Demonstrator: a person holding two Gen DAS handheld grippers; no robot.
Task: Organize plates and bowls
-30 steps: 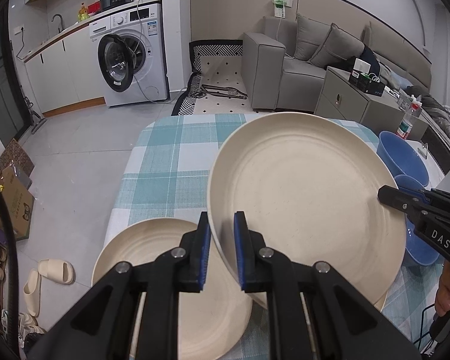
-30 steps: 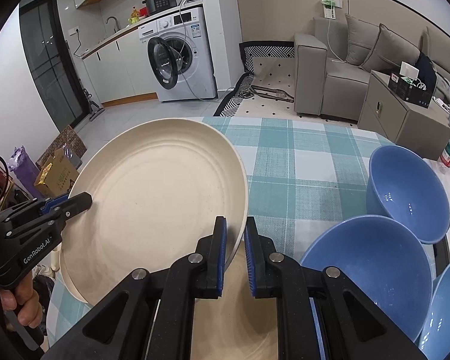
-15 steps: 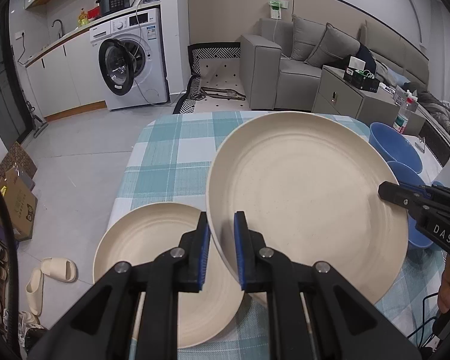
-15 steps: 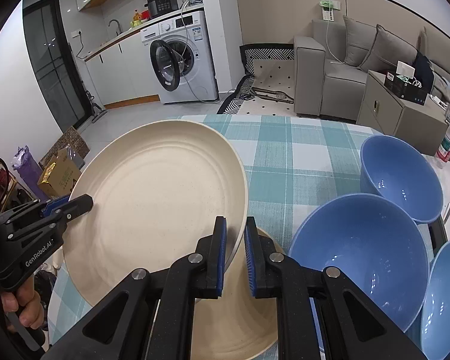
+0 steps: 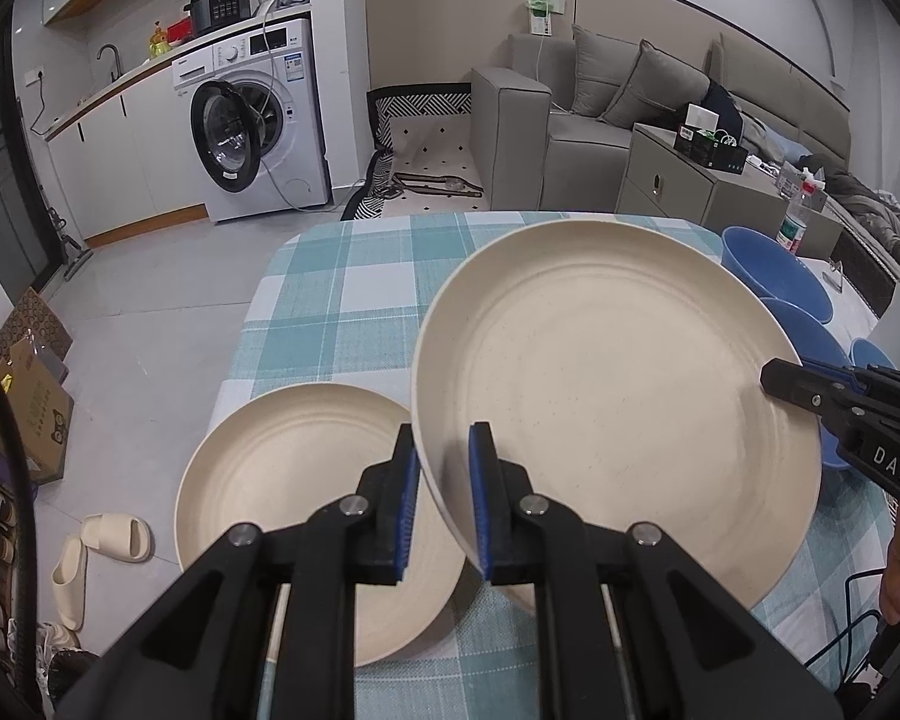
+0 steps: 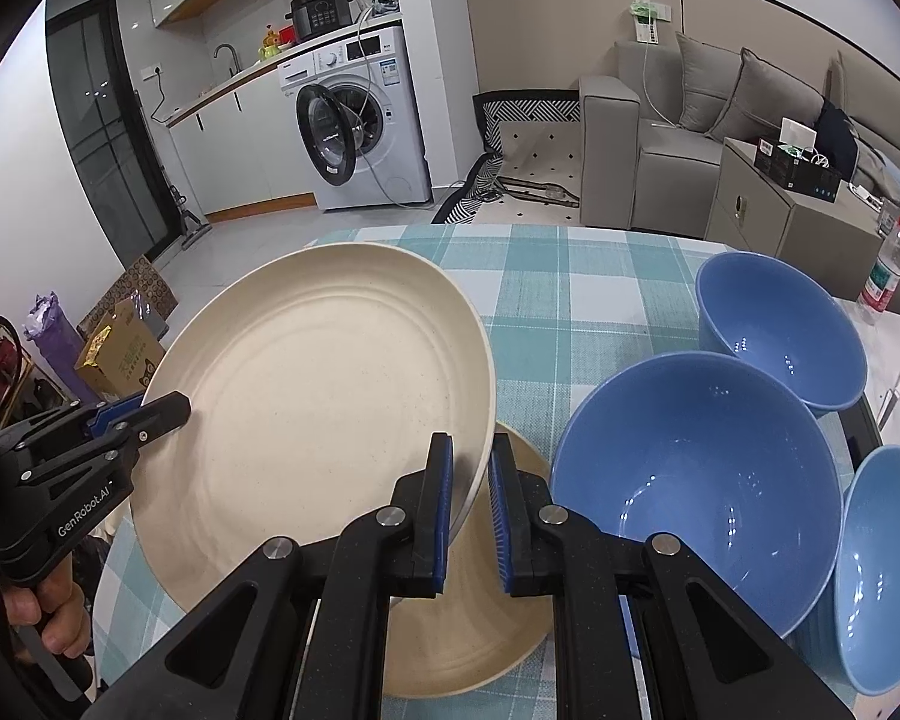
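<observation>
A large cream plate (image 5: 618,402) is held up above the checked table, gripped on both sides. My left gripper (image 5: 444,504) is shut on its left rim and my right gripper (image 6: 469,507) is shut on its right rim; the plate also shows in the right wrist view (image 6: 318,396). A second cream plate (image 5: 294,492) lies flat on the table below, near the front left corner, partly under the lifted one (image 6: 480,618). Three blue bowls stand to the right: one near (image 6: 696,498), one further back (image 6: 780,336), one at the right edge (image 6: 888,570).
The table with a teal checked cloth (image 5: 354,294) ends at its left edge just beyond the lower plate. A plastic bottle (image 6: 885,276) stands at the far right. Slippers (image 5: 99,552) and cardboard boxes (image 5: 27,408) lie on the floor to the left.
The lifted plate has risen higher with both grippers, and more of the lower plate and the bowls has come into sight.
</observation>
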